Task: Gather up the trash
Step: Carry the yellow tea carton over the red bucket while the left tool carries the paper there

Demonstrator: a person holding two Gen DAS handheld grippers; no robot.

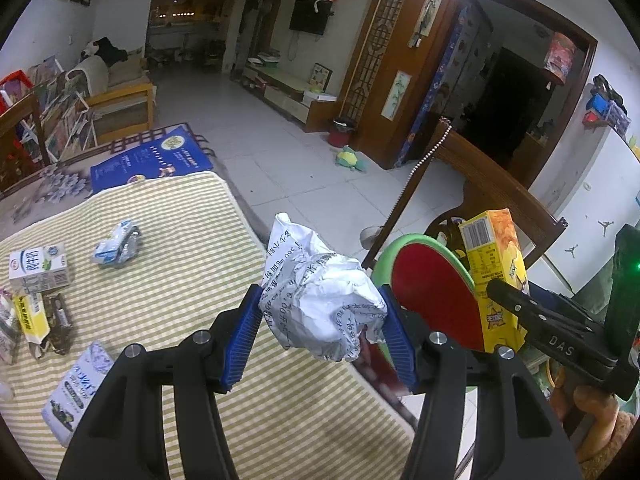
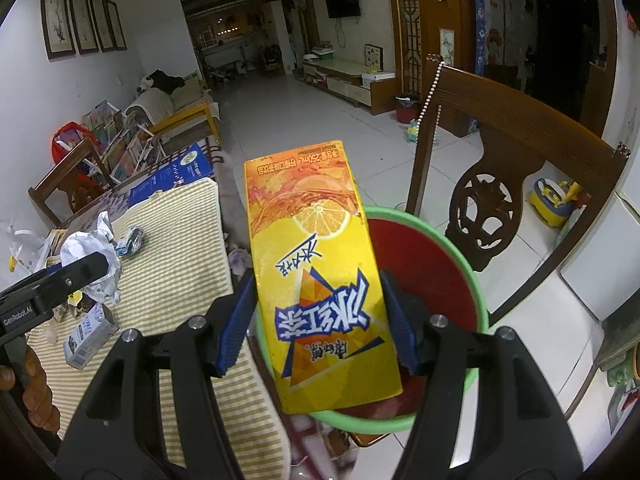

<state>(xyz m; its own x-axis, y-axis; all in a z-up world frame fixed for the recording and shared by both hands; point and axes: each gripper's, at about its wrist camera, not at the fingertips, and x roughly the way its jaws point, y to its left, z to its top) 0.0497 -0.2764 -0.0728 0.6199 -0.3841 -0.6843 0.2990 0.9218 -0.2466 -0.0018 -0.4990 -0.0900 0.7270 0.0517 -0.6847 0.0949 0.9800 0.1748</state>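
Right claw [image 2: 318,320] grips lemon tea carton [image 2: 320,272] above green-rimmed bin [image 2: 476,276]. Left claw [image 1: 320,334] grips crumpled paper [image 1: 320,300] beside bin, over worktop [image 1: 192,280] edge. Center each over bin before release.

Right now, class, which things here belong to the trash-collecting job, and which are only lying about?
Job:
- paper ball in the left tool
- tea carton in the right tool
- bin
- milk carton, crushed pack, wrappers on the striped cloth

Lying about:
- chair
- plush toy
- blue box
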